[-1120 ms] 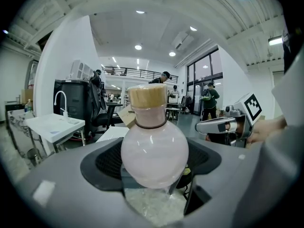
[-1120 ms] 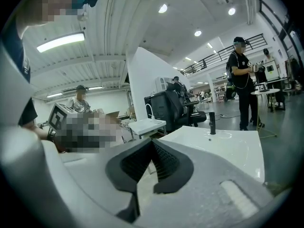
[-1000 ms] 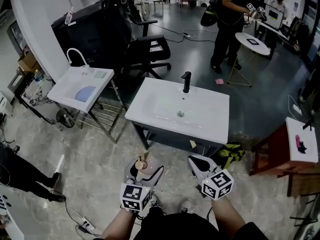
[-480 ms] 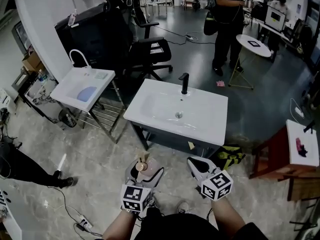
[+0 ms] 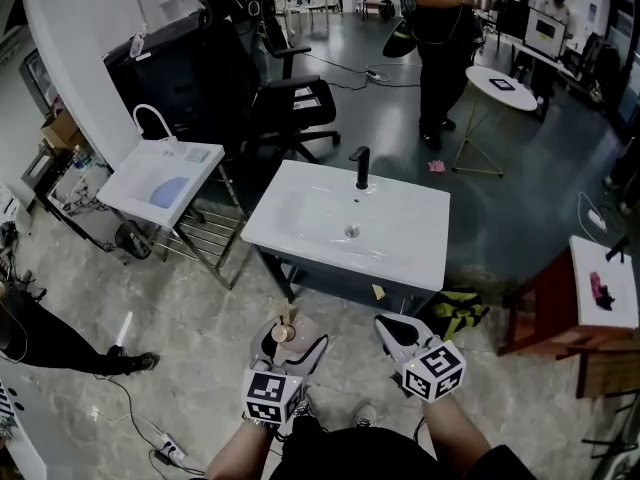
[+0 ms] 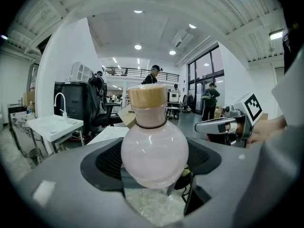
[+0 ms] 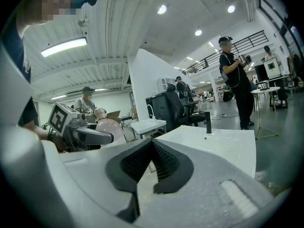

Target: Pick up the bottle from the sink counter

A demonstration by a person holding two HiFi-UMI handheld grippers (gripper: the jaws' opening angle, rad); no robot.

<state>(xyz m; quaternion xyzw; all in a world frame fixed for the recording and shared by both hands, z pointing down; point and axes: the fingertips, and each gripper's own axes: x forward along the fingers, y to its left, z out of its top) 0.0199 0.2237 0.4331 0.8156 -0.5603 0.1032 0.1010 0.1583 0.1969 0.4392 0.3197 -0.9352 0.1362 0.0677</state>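
A round pale pink bottle with a wooden cork stopper stands upright between the jaws of my left gripper, which is shut on its belly. The same bottle shows in the head view, held low over the floor in front of the white sink counter. The counter has a black tap and a basin. My right gripper hangs beside the left one, its jaws closed together with nothing between them. From the right gripper view the bottle appears at the left, the sink counter ahead.
A smaller white sink on a metal stand sits at the left, a black office chair behind the counter. A person stands at the back by a round white table. A yellow-black bag lies under the counter's right end.
The view has shifted slightly, so the sink counter sits a bit further left. Both grippers keep their places, the bottle still held. The person at the back has moved left.
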